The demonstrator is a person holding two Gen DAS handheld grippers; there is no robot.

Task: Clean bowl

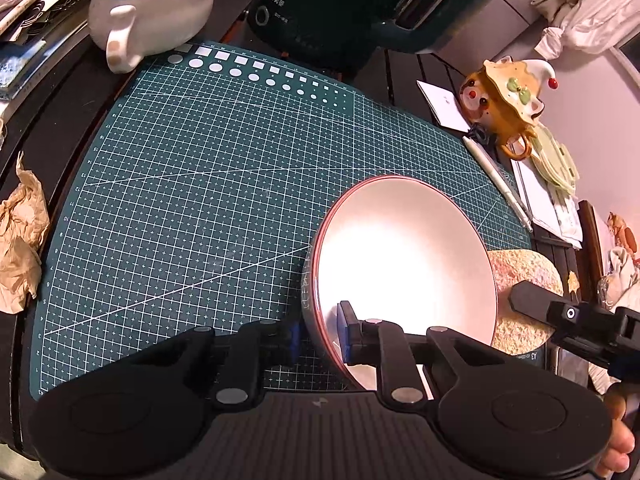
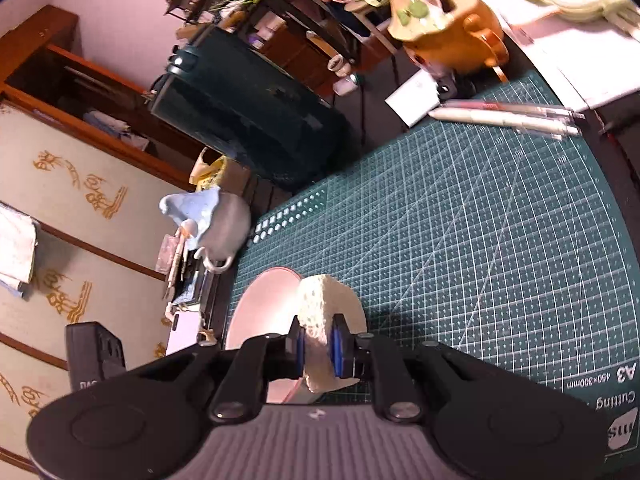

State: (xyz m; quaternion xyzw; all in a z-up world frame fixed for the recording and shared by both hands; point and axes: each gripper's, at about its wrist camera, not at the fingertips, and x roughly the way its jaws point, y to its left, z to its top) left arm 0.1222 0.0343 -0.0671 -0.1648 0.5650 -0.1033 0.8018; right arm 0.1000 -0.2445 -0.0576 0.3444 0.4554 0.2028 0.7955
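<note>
Your left gripper pinches the near rim of the bowl, holding it tilted over the cutting mat. Your right gripper has its jaws clamped on the sponge, just beside the bowl's right edge.

Risk: the rim grip is narrow; a hard scrub could twist the bowl out and drop it on the mat.

Left view shows the glaring, seemingly clean interior. Only the right view shows the sponge pinch.
</note>
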